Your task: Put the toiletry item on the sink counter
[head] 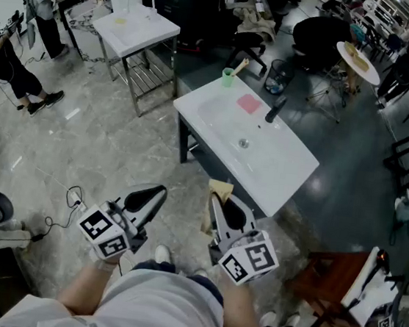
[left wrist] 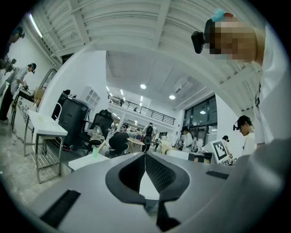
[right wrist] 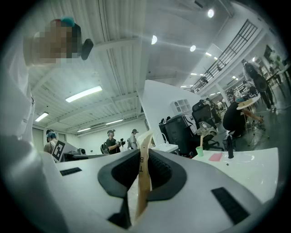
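Observation:
In the head view my right gripper [head: 218,199] is shut on a flat beige toiletry packet [head: 221,190], held low before the front edge of the white sink counter [head: 290,173]. The right gripper view shows the packet [right wrist: 143,175] standing on edge, pinched between the dark pads, with the gripper [right wrist: 144,157] pointing toward the counter [right wrist: 257,160] at the right. My left gripper [head: 158,190] is shut and holds nothing, its jaws meeting at the tip [left wrist: 145,159]. On the counter stand a green cup [head: 228,77], a pink pad [head: 249,103] and a black faucet [head: 274,110].
A second white sink stand [head: 136,25] is at the back left, with people [head: 10,61] beyond it. A black chair [head: 253,35] and a round table [head: 358,59] lie behind the counter. A brown stool [head: 331,278] is at my right. Cables [head: 71,198] cross the floor at left.

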